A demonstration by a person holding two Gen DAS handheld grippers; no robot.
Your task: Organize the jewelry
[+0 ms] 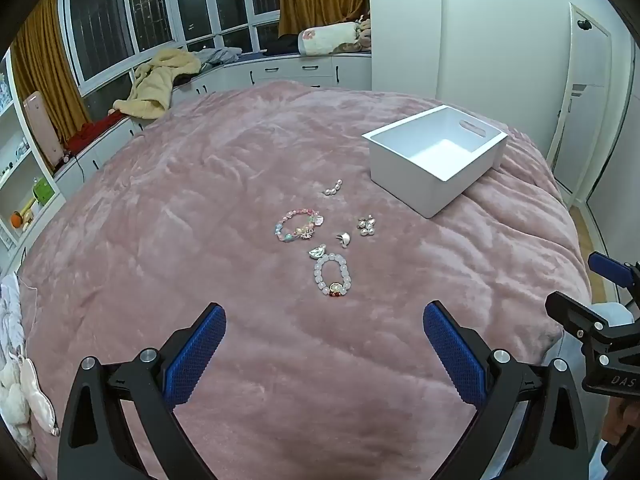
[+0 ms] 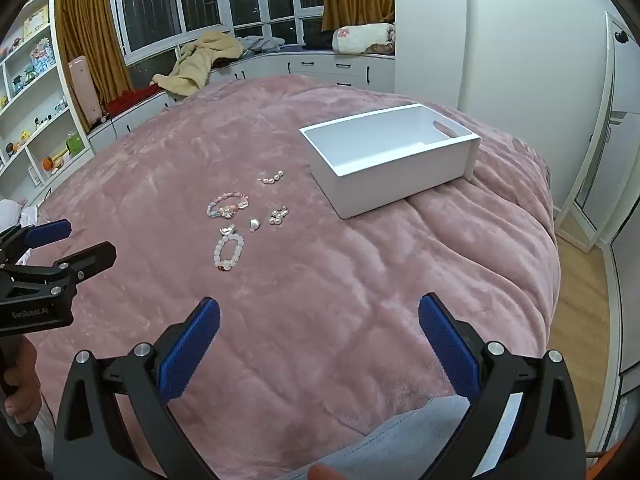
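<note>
The jewelry lies in a loose cluster on the pink bed [image 1: 200, 208], just short of the empty white box [image 1: 404, 168]. All of it looks light, small and slippery. The white bracelet [image 1: 333, 276], nearest the left gripper [image 1: 324, 344], is a limp ring of round, pale beads with a red-and-gold charm; pinching across one side of the beads, pressing slightly into the plush cover, should hold best. The pastel bracelet [image 1: 298, 225] would handle the same. The pearl strand [image 1: 333, 189], pearl cluster [image 1: 366, 226] and two silver pieces [image 1: 343, 239] are tiny and likely to sink into the fabric. The right gripper [image 2: 318, 340] hovers farther back. Both grippers' fingers are spread wide and hold nothing.
</note>
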